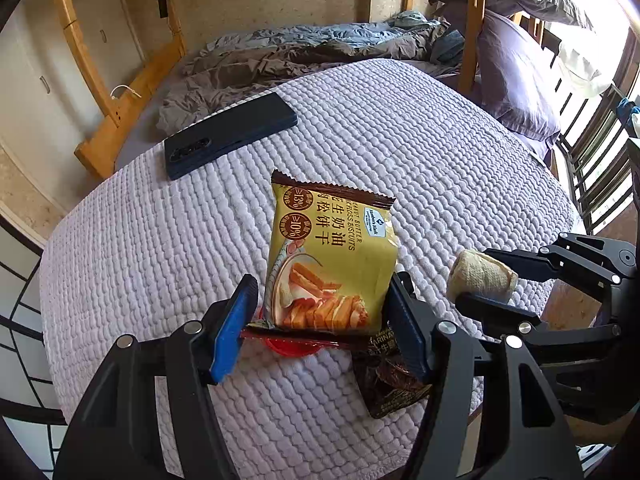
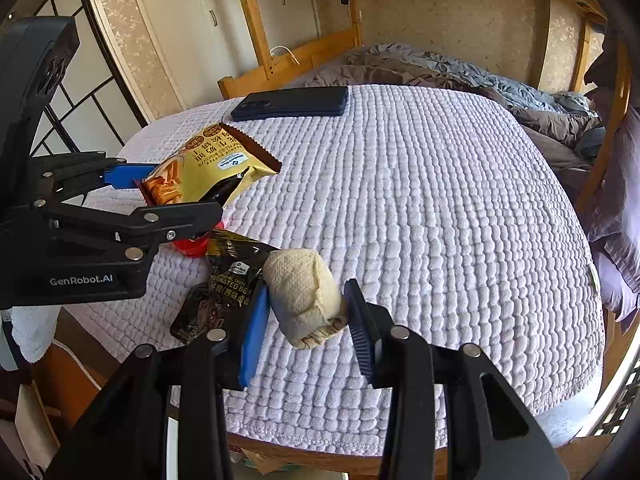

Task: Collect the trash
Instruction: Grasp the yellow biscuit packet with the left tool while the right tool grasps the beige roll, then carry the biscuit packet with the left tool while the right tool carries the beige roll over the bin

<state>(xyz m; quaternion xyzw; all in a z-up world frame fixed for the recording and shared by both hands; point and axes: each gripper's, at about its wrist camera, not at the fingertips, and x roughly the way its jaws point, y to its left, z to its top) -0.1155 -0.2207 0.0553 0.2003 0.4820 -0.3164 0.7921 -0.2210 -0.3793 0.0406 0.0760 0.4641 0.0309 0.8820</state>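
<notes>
A yellow biscuit wrapper [image 1: 332, 264] stands between the fingers of my left gripper [image 1: 320, 320], which is shut on its lower sides; it also shows in the right wrist view [image 2: 208, 168]. Under it lie a red cap [image 1: 290, 346] and a dark brown snack wrapper [image 1: 388, 376]. My right gripper [image 2: 308, 320] is shut on a crumpled beige paper wad [image 2: 304, 292], also seen in the left wrist view [image 1: 480, 276]. The dark wrapper [image 2: 224, 292] lies just left of the wad on the lilac blanket [image 2: 440, 220].
A dark phone [image 1: 228, 132] lies on the blanket's far left side, also seen from the right wrist [image 2: 294, 102]. Grey rumpled bedding [image 1: 300, 52] and a wooden bed frame [image 1: 120, 108] lie behind. The blanket's front edge [image 2: 320, 438] drops off below my right gripper.
</notes>
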